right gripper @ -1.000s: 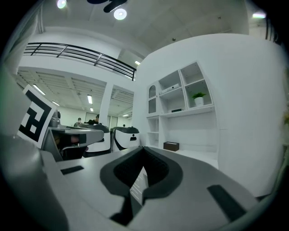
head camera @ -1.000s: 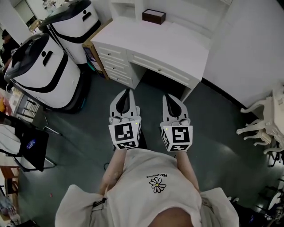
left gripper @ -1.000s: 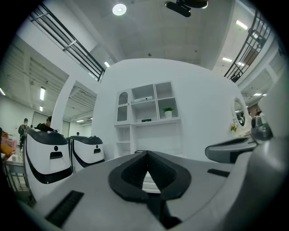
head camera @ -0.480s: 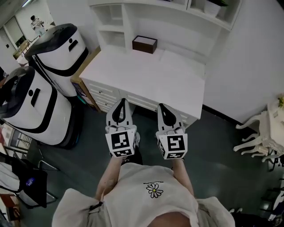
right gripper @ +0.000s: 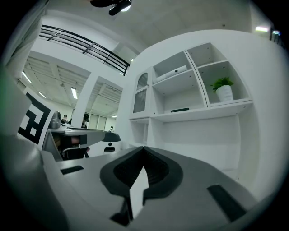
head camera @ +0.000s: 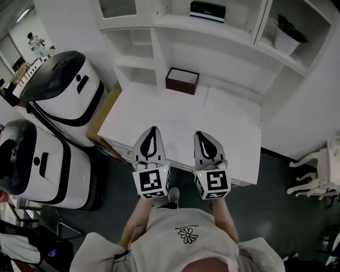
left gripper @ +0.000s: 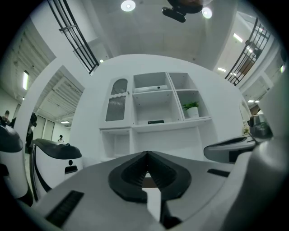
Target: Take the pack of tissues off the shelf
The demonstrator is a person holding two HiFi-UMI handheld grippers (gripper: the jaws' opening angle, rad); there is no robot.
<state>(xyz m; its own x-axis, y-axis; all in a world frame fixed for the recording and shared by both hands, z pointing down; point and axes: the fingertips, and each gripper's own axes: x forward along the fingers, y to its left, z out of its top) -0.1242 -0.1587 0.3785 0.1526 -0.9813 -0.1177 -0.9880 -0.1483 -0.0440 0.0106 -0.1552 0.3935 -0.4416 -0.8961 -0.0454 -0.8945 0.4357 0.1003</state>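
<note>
Machines stood on the dark floor at the far left, a rear machine (head camera: 64,87) beside the white desk (head camera: 234,133) and a nearer machine (head camera: 32,164) in front of it, both white with black tops. Over the desk's front edge the left gripper (head camera: 152,130) hung with its jaws pressed together and nothing between them. Further back, a brown box (head camera: 182,81) sat on the desk top against the hutch. Above it and a little to the right, the pack of tissues (head camera: 207,10), dark and flat, lay on the shelf (head camera: 175,21) of the middle compartment, well apart from both grippers. The right gripper (head camera: 205,135) was level with the left one, just beside it, jaws likewise closed tight and empty. A potted plant (head camera: 287,34) occupied the right-hand compartment. At the far right, a white chair (head camera: 316,172) stood on the floor.
</note>
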